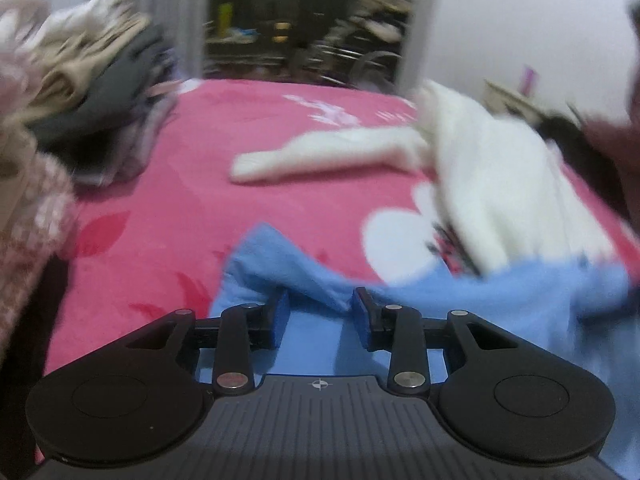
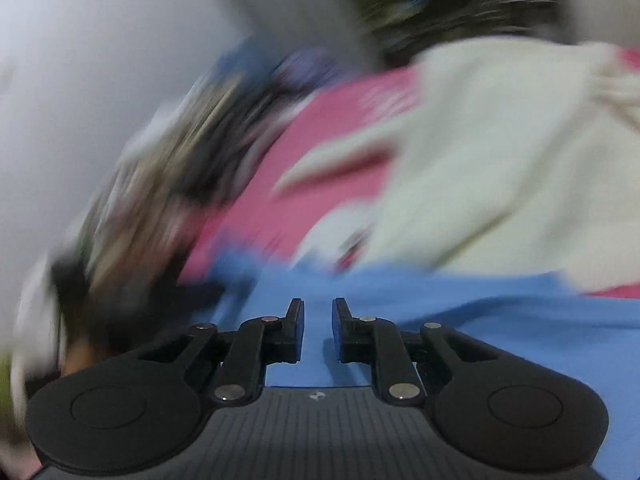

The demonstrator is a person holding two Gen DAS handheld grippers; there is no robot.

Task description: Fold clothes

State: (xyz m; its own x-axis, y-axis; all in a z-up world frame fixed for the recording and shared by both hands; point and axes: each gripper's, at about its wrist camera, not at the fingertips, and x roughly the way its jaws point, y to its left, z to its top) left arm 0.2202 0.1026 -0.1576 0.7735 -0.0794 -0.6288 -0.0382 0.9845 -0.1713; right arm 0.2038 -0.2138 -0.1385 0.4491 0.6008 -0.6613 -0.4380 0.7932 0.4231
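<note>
Two tongs hang over a blue garment (image 1: 500,304) on the pink bed cover (image 1: 192,184). The left tongs (image 1: 320,312) are spread, a blue fold rising between the fingers. The right tongs (image 2: 318,320) stand slightly apart, gripping nothing. Ahead lies a white garment (image 1: 480,184); bare cover stays open front-left. Only the left view shows the clothes pile (image 1: 92,80) clearly.
</note>
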